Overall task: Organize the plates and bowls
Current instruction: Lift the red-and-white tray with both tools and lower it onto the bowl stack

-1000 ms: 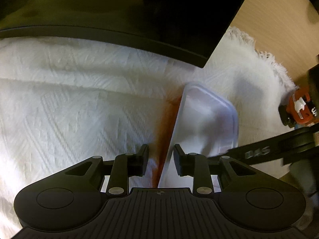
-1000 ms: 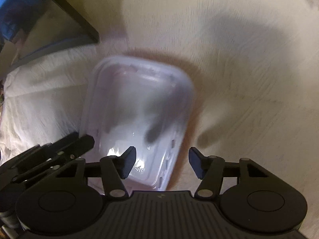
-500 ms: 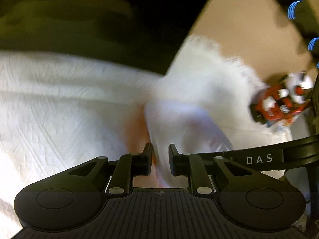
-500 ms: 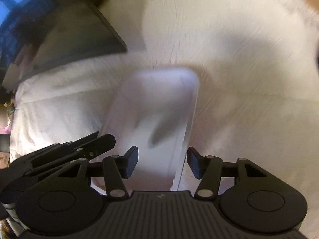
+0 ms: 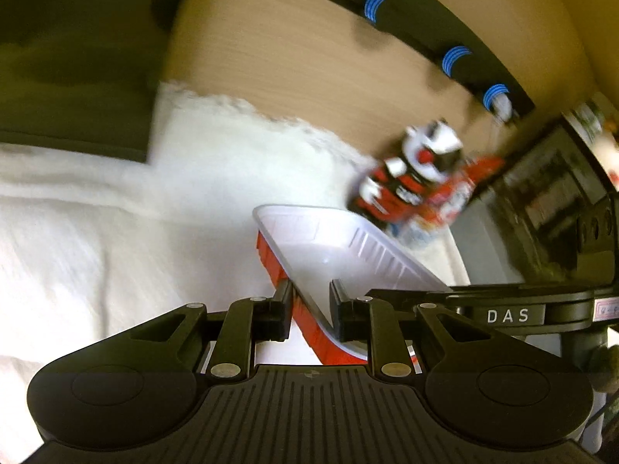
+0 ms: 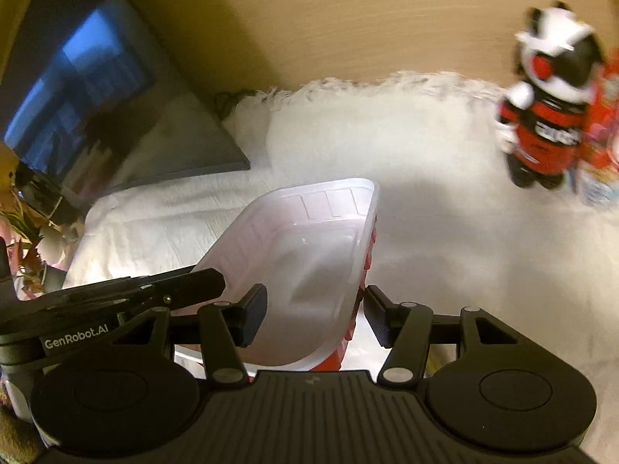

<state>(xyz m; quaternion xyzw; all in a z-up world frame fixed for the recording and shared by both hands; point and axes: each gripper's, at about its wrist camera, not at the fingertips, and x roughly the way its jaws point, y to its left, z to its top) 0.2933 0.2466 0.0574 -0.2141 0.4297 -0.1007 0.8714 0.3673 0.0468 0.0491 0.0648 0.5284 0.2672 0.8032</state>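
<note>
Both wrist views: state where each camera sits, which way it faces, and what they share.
Left wrist: on the left hand-held gripper, looking along its fingers, which pinch the tray rim; right gripper's arm crosses at right.
Right wrist: on the right hand-held gripper, facing the tray; jaws open astride its right wall.
Shared: tray, white cloth, toy figure.

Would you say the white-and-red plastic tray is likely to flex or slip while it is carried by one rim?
Probably flexes: the tray looks thin-walled with ribbed sides. It seems light, since the left gripper alone pinches one rim. Its glossy inside suggests it could slip. The right gripper straddles the other rim, jaws apart.
</note>
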